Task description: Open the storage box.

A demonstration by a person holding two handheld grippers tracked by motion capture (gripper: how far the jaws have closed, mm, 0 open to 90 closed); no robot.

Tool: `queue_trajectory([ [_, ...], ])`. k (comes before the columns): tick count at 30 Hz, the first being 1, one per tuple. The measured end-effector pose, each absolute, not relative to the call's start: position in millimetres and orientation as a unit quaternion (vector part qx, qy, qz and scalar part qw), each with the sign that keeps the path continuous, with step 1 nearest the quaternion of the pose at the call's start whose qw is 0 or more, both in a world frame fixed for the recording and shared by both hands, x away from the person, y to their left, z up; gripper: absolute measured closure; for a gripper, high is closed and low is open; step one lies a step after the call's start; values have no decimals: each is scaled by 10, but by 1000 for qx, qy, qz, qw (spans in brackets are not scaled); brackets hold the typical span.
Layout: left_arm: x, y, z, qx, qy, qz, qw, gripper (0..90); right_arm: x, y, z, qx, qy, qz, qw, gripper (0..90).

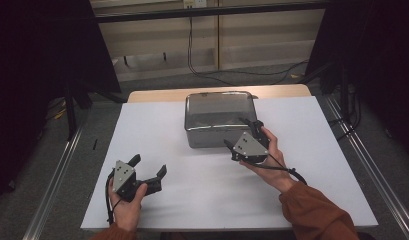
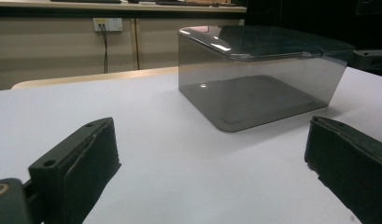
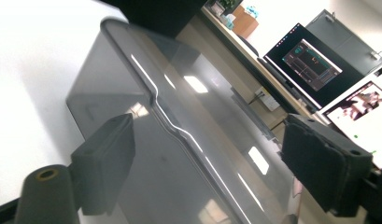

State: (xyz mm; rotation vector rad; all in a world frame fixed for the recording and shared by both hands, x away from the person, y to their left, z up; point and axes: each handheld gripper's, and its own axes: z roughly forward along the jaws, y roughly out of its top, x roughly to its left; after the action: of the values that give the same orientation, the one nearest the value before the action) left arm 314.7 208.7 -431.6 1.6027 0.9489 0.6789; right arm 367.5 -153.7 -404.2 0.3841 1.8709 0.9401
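Counter (image 1: 157, 125): white top, a pale wooden edge showing along its far side.
Wall socket (image 2: 108, 24): on the beige wall behind, a dark cable hanging down from it.
Cables (image 1: 207, 70): black, trailing across the grey floor behind the counter.
Monitor (image 3: 309, 58): lit, dark screen with small coloured windows.
Metal rails (image 1: 57, 175): running along the floor either side.

Box (image 1: 219, 120) sits at table's (image 1: 157, 125) far-middle. R gripper (image 1: 240, 134) at box's near-right corner; L gripper (image 1: 149, 166) near-left of it, well apart.
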Motion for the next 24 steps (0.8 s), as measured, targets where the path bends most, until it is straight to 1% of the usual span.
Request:
queue_trajectory([
  [4, 3146, 2089, -4313, 678, 397, 288, 548, 27, 3694, -1480, -4063, 134, 775, 358, 504, 220],
  [6, 3143, 2089, -4310, 678, 396, 289, 548, 27, 3692, -1449, -4078, 119, 775, 342, 518, 262],
  [9, 3147, 2095, -4313, 679, 396, 288, 547, 27, 3701, -1420, -4109, 108, 776, 325, 529, 294],
  [14, 3154, 2098, -4317, 680, 398, 288, 544, 27, 3696, -1371, -4143, 63, 778, 282, 559, 335],
  [17, 3157, 2105, -4312, 677, 397, 290, 548, 27, 3692, -1317, -4166, 39, 778, 260, 571, 375],
  [19, 3158, 2107, -4314, 677, 398, 291, 546, 27, 3694, -1271, -4195, 25, 779, 244, 577, 430],
  [21, 3161, 2109, -4318, 677, 401, 290, 545, 27, 3693, -1258, -4210, 24, 779, 238, 579, 444],
  [22, 3163, 2110, -4318, 677, 401, 290, 544, 27, 3692, -1241, -4239, 11, 783, 224, 581, 504],
  [24, 3165, 2110, -4316, 677, 401, 289, 545, 27, 3689, -1235, -4253, 10, 783, 218, 582, 507],
])
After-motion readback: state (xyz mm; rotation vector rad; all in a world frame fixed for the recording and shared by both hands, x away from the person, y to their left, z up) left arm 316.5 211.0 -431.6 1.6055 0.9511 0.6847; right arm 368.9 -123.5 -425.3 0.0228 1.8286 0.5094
